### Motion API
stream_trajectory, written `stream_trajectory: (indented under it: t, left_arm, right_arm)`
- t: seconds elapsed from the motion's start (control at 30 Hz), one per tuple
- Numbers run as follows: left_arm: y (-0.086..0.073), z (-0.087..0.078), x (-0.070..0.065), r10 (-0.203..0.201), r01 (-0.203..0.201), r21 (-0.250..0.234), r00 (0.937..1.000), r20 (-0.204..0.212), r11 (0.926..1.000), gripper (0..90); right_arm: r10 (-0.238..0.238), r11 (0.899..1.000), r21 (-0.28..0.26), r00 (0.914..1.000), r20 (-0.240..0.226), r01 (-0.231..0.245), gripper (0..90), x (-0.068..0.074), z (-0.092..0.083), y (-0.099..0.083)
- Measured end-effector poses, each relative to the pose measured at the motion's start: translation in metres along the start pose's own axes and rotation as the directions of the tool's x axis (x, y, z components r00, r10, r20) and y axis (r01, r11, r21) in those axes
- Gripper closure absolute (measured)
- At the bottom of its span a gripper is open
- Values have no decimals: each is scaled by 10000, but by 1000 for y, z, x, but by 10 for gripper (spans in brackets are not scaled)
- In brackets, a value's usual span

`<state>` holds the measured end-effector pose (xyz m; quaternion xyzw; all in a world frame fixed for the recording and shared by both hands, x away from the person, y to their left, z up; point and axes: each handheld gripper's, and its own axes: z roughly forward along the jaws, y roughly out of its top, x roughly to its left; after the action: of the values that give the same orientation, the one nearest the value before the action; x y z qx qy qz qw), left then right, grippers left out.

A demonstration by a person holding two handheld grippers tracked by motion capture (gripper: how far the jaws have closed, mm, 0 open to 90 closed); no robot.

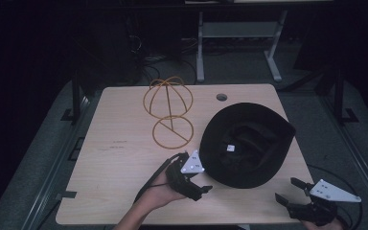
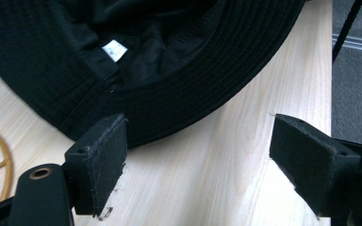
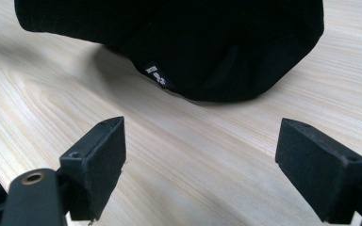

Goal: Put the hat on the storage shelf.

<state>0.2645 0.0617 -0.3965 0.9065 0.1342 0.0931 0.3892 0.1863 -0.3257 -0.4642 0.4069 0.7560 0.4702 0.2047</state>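
Left claw point(image 1: 202, 189) gaping beside black hat point(image 1: 247, 143), right claw point(image 1: 287, 190) apart

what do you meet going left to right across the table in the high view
wire hat stand → left gripper → black hat → right gripper

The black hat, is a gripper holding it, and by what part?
No. The black hat lies loose on the table; the left gripper and right gripper are both open.
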Motion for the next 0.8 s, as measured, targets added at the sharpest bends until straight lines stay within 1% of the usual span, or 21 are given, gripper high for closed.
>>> stream_trajectory:
  t: [0.1,0.13,0.2,0.23,0.33,0.37,0.43,0.47,0.53,0.57,0.6,0.7,0.8]
  left_arm:
    - [4,7,-2,123,-125,100,9998,141,9999,191]
    - [4,7,-2,123,-125,100,9998,141,9999,195]
    - [8,14,-5,230,-235,182,9994,271,9996,196]
    - [9,17,-6,337,-345,261,9990,297,9991,196]
    - [13,25,-8,451,-463,335,9983,378,9984,196]
    - [13,25,-8,451,-463,335,9983,378,9984,196]
    - [17,33,-10,538,-556,393,9975,454,9977,198]
    - [17,36,-10,618,-643,501,9969,495,9967,199]
    - [18,39,-11,644,-672,585,9967,486,9960,204]
    - [19,45,-11,809,-837,780,9960,393,9934,206]
    - [19,45,-11,809,-837,780,9960,393,9934,209]
    - [19,53,-12,845,-875,823,9957,390,9928,220]
    - [20,60,-12,1018,-1052,993,9940,388,9895,234]
  right_arm:
    - [-2,10000,-5,10000,-15,2,163,0,-1,0]
    - [1,10000,-30,10000,0,-1,163,0,-1,0]
    - [40,10000,-77,10000,-17,-40,163,0,-2,0]
    - [55,9999,-90,10000,-18,-55,163,0,-2,0]
    - [3,10000,-57,10000,-37,-3,163,0,-1,0]
    - [3,10000,-57,10000,-37,-3,163,0,-1,0]
    - [-2,10000,-95,10000,-60,1,163,0,-1,0]
    - [5,10000,-98,10000,-64,-5,163,0,-1,0]
    - [41,10000,-75,10000,-70,-41,163,1,-1,0]
    - [-1,10000,-57,10000,-69,1,163,0,-1,0]
    - [-1,10000,-57,10000,-69,1,163,0,-1,0]
    - [8,10000,-75,10000,-64,-9,163,-1,-2,0]
    - [25,10000,-76,10000,-95,-25,163,-1,-1,0]
